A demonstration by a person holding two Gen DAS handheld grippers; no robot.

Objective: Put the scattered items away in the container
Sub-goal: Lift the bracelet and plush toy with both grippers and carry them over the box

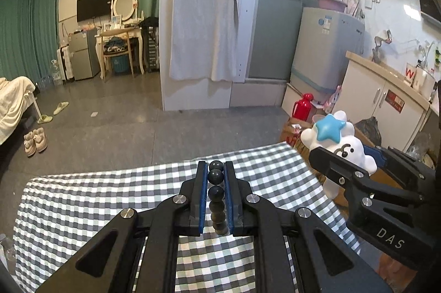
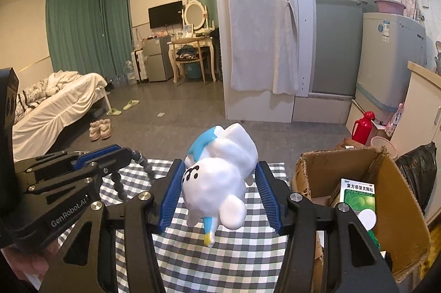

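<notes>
My left gripper (image 1: 215,164) is shut on a string of dark beads (image 1: 215,192) that runs down between its blue pads, lifted over the checked tablecloth (image 1: 110,199). In the right wrist view the beads (image 2: 146,166) dangle from that gripper (image 2: 124,152) at the left. My right gripper (image 2: 220,169) is shut on a white cloud-shaped toy (image 2: 217,180) with a blue star, held above the cloth (image 2: 234,251). The same toy (image 1: 335,138) shows at the right of the left wrist view in the right gripper (image 1: 344,155). An open cardboard box (image 2: 391,210) stands right of the table.
Inside the box lies a green medicine packet (image 2: 358,195). A red flask (image 2: 363,131), a black bag (image 2: 419,169) and a white cabinet (image 1: 386,100) crowd the floor at the right. A bed (image 2: 55,105) and shoes (image 2: 101,129) lie far left.
</notes>
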